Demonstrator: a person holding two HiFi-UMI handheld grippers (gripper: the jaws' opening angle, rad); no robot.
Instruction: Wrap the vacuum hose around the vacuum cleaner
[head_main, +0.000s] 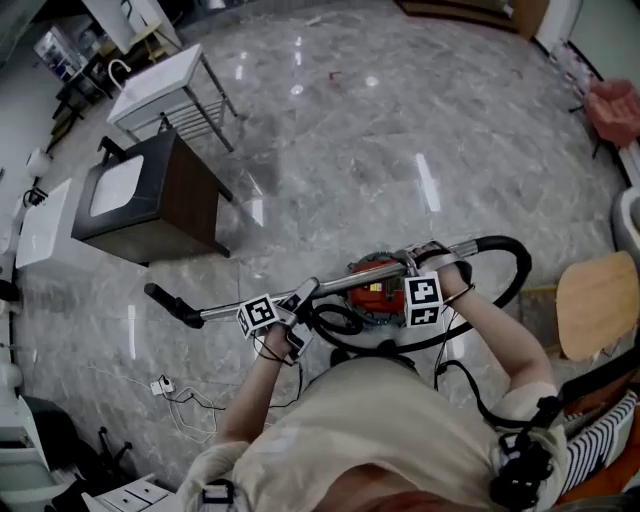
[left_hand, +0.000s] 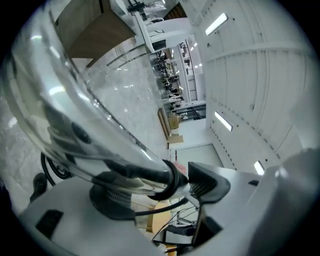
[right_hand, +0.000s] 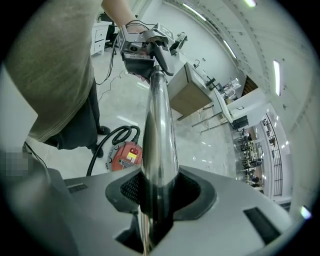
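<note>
I hold the chrome vacuum wand (head_main: 345, 284) level above the red vacuum cleaner (head_main: 375, 288), which stands on the floor at my feet. The black hose (head_main: 512, 262) loops out to the right and back under the cleaner. My left gripper (head_main: 300, 300) is open, and the wand (left_hand: 85, 120) with its black collar lies loose between the wide jaws (left_hand: 160, 192). My right gripper (head_main: 415, 268) is shut on the wand (right_hand: 160, 125), its pads (right_hand: 127, 192) pressing both sides of the tube. The right gripper view shows the cleaner (right_hand: 127, 155) and hose (right_hand: 107, 140) below.
A dark cabinet with a white basin (head_main: 150, 195) stands at the left, with a white stand on metal legs (head_main: 160, 85) behind it. A round wooden seat (head_main: 598, 300) is at the right. A plug and thin cable (head_main: 165, 385) lie on the marble floor at lower left.
</note>
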